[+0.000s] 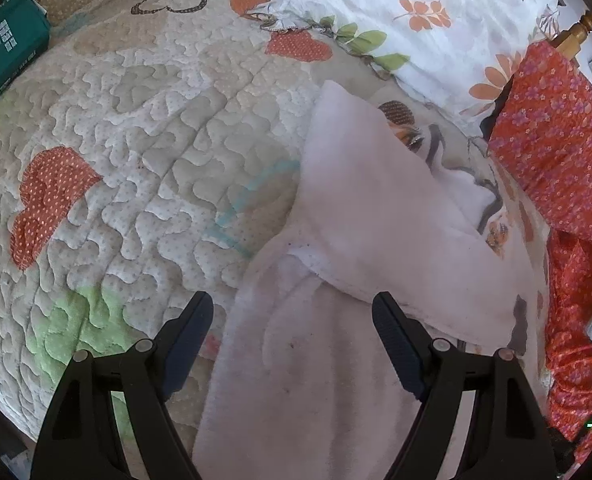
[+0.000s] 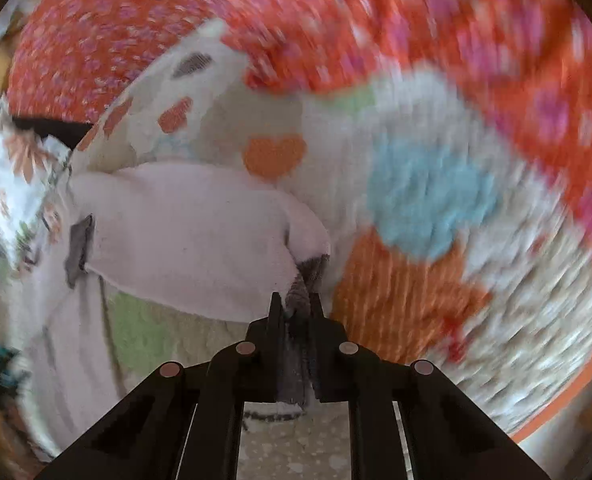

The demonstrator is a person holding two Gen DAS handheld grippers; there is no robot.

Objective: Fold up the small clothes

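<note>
Right wrist: right hand-held gripper (image 2: 296,304) clamps pale garment's (image 2: 184,236) grey edge.

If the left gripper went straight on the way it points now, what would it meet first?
Most likely the pale pink garment lying on the quilt; the left gripper hangs open above it, though depth is unclear.

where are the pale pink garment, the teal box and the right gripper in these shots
pale pink garment (image 1: 376,200), left wrist view, on its broad folded-over flap
teal box (image 1: 4,56), left wrist view, on its printed face at the far left edge
right gripper (image 2: 296,304), right wrist view, between its fingertips, shut on the garment's grey edge
</note>
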